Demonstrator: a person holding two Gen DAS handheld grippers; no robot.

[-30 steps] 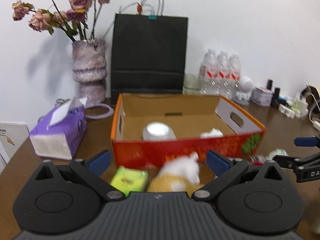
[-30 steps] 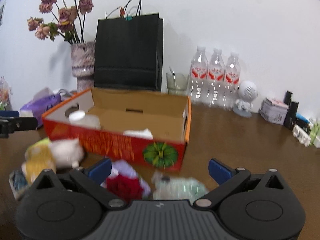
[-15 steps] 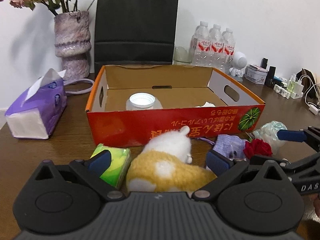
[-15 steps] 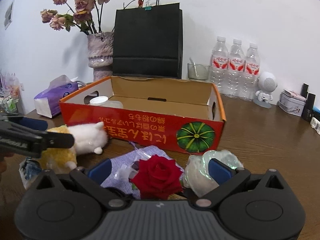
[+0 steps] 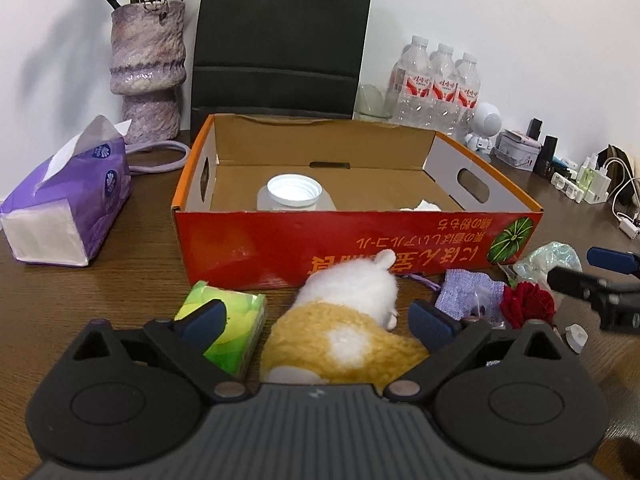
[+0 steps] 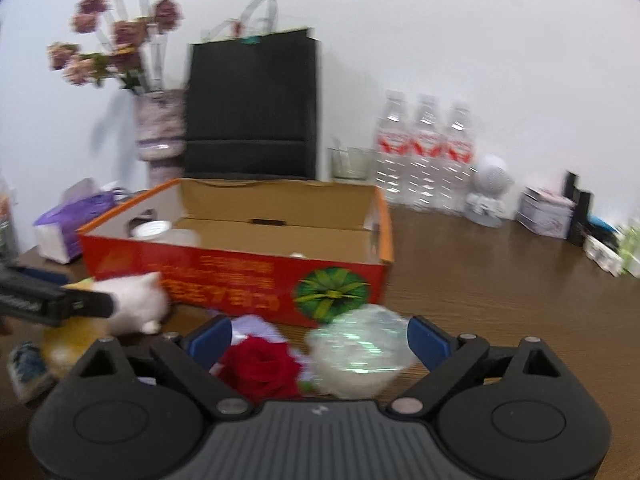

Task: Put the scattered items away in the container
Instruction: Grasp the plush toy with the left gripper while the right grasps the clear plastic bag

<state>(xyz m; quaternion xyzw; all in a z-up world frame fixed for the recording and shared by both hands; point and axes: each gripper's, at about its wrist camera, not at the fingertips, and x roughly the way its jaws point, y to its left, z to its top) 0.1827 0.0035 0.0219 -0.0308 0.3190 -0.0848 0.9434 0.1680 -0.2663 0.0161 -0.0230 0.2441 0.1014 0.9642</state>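
Both grippers low before the box (image 5: 352,248)

Only the left view shows the green pack (image 5: 230,322) beside the plush toy (image 5: 352,320), now nearer, between the wide left gripper (image 5: 318,318); right gripper (image 6: 320,338) closing, unpressed, around rose (image 6: 262,368) and shiny bag (image 6: 356,350) — picture blurrier.

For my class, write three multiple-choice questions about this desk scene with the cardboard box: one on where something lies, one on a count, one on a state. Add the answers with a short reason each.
1. Where does the plush toy lie?
A. inside the box
B. on the table against the box's red front wall
C. on the tissue pack

2. How many water bottles stand by the wall?
A. two
B. three
C. five

3. How does the left gripper stand?
A. open, with the plush toy between its fingers
C. shut on the rose
B. shut on nothing

Answers: 1 B, its white head touches the cardboard box from outside. 2 B, three red-labelled bottles stand side by side. 3 A, both blue pads stand clear of the toy's sides.
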